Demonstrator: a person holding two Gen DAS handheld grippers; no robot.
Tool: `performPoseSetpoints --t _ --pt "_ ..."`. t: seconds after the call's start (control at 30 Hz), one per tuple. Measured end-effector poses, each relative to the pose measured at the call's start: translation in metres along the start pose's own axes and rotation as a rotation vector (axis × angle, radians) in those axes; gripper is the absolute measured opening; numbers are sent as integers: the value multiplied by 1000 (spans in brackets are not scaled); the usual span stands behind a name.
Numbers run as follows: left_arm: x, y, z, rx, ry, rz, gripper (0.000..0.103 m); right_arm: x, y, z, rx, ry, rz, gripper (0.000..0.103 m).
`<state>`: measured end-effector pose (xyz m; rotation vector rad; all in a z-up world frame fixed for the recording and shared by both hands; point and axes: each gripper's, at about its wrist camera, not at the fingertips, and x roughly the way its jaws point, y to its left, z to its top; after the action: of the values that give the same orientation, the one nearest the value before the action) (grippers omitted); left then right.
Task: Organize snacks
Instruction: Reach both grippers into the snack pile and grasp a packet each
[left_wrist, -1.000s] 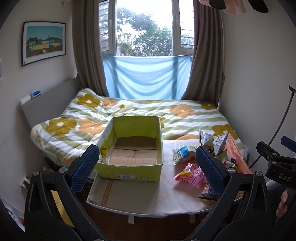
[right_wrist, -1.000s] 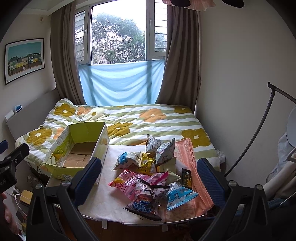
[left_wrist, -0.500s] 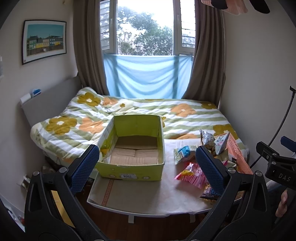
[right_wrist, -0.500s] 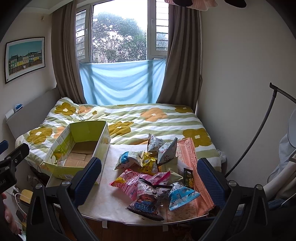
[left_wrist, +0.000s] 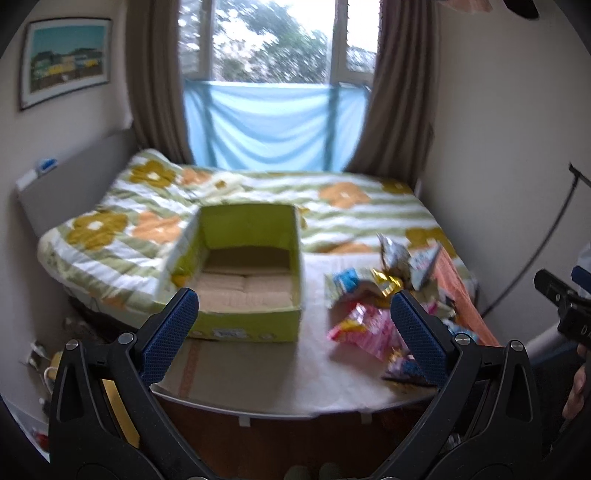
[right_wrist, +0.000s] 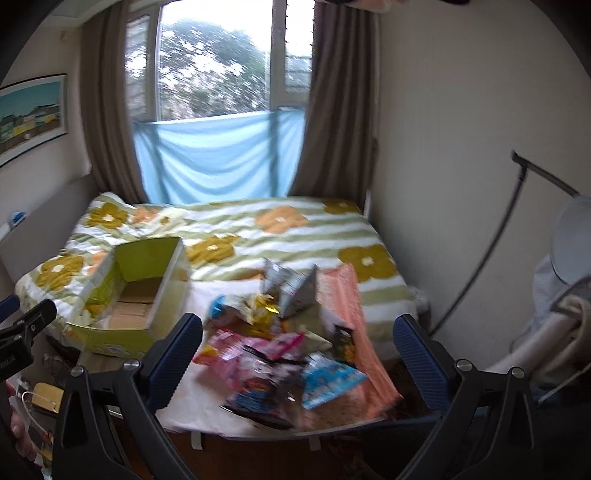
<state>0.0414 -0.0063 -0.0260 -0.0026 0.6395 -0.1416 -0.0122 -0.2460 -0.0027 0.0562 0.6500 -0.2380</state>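
I see the snack pile (right_wrist: 280, 347) as a loose heap of small foil and plastic packets: a pink packet (right_wrist: 236, 354) at the front left, a light blue packet (right_wrist: 328, 376) at the front right, a dark blue and red packet (right_wrist: 255, 395) nearest the table edge, a gold foil packet (right_wrist: 262, 310) in the middle, and 2 silver pouches (right_wrist: 291, 288) standing at the back. Both views are motion-blurred, so I cannot read any print.

The pile lies on the right half of the white table (right_wrist: 195, 402), partly on an orange cloth (right_wrist: 354, 321). The green cardboard box (left_wrist: 247, 273) stands open and empty on the left half of the table, apart from the pile. A bed with a flowered quilt (left_wrist: 147, 218) lies behind the table.

The right gripper (right_wrist: 299, 354) hangs above the near table edge with its 2 blue pads (right_wrist: 175, 354) spread wide, holding nothing; the pile lies just ahead, between them. The left gripper (left_wrist: 295, 328) is likewise spread wide and empty. The box lies ahead of its left pad (left_wrist: 170, 332), and the pile lies by its right pad.
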Motion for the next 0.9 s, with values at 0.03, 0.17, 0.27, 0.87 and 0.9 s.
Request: performPoseSetpoints --t 0.03,0.17,0.27,0.87,0.9 --pt "5 -4 -2 11 17 -20 103 2 -6 -3 11 12 -8 103" --pt "27 -22 -15 57 87 -100 103 18 -30 -23 39 62 -52 103" --pt "45 -43 -24 89 128 -132 103 35 -47 -37 42 111 -43 103" --pt "175 -173 -93 202 387 -162 101 216 -87 -81 -169 437 224 103" --pt "180 -177 -96 208 394 -158 100 224 -84 -84 -183 457 237 103"
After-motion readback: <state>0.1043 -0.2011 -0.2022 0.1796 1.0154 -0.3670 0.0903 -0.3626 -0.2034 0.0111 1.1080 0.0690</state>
